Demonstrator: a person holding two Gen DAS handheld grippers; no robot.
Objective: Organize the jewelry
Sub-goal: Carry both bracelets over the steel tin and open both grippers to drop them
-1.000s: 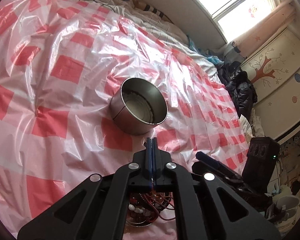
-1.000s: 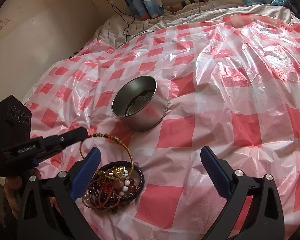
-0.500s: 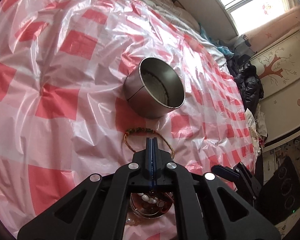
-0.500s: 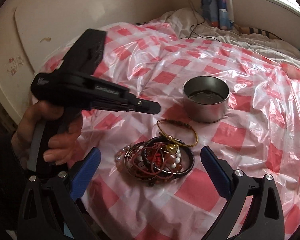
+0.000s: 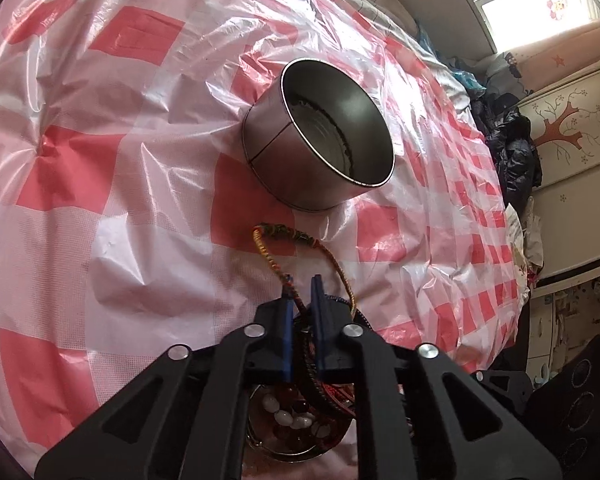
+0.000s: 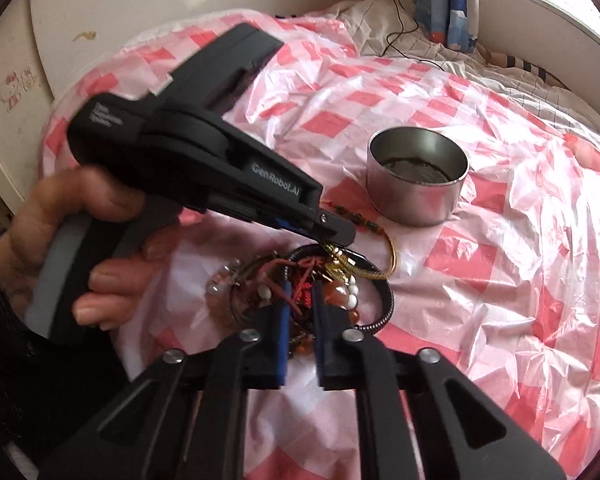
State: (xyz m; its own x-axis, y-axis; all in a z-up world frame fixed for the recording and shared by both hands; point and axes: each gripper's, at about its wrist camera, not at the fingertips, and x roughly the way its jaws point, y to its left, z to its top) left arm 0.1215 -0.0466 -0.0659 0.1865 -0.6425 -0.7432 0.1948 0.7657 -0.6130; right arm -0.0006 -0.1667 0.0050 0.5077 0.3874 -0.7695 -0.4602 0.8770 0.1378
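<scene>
A steel tin (image 5: 300, 160) (image 6: 416, 204) stands open on the red-checked sheet. Just in front of it lies a tangled pile of bracelets (image 6: 340, 292) (image 5: 296, 420), with beads, red cords and a black coil band (image 6: 386, 308). A gold woven cord bracelet (image 5: 268, 240) (image 6: 392, 256) loops from the pile toward the tin. My left gripper (image 5: 303, 296) (image 6: 340, 236) is shut on this cord at the pile's far edge. My right gripper (image 6: 302, 296) is over the pile's near side. Its jaws are closing, with red cord (image 6: 300, 294) between them.
The checked plastic sheet (image 6: 500, 280) covers a bed. A hand (image 6: 60, 220) holds the left gripper's grip. A headboard (image 6: 100, 20) and a cable (image 6: 400, 28) lie beyond. Dark clothes (image 5: 512, 152) and a painted cabinet (image 5: 572, 120) stand off the bed's right side.
My left gripper sank toward the pile, and the woven bracelet came down onto the sheet near the tin. My right gripper swung round over the pile and its wide-open jaws closed.
</scene>
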